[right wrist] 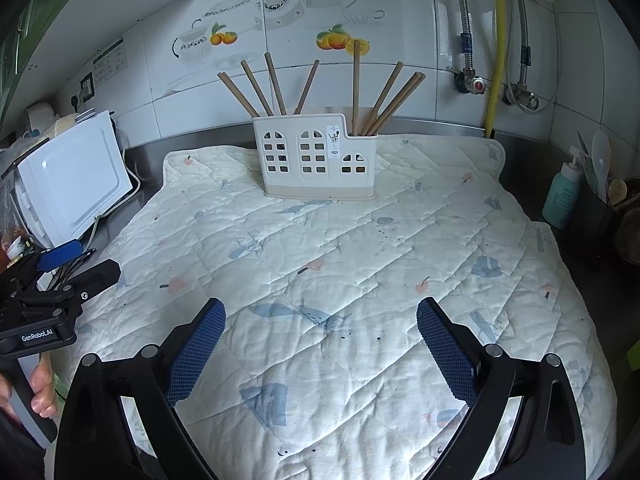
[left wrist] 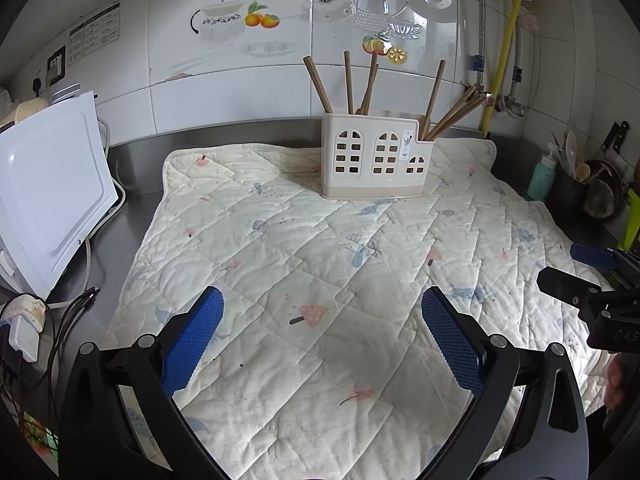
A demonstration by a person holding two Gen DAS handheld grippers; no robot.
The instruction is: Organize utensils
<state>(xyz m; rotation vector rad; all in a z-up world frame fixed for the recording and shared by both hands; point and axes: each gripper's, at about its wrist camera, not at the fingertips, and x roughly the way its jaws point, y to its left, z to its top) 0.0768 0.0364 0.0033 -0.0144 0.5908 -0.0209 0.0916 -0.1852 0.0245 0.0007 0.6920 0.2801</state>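
Chopsticks (right wrist: 276,84) upright in the cream holder (right wrist: 316,160) on the quilted mat (right wrist: 360,260).
Left gripper (left wrist: 322,328) and right gripper (right wrist: 320,336) hover over the mat, fingers spread wide, holding nothing.

Glossy white tiled wall (right wrist: 400,80) w/ teapot & fruit decals; yellow gas pipe (right wrist: 496,60) & braided metal hoses at right. Grey stainless-steel bench (left wrist: 132,184) below, mostly under a cream quilted printed cloth (left wrist: 320,280). White boxy appliance (left wrist: 48,192) at left, teal pump bottle (right wrist: 562,196) at right.

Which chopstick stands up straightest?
The lone chopstick at the left of the holder's low right section; every other one leans sideways.
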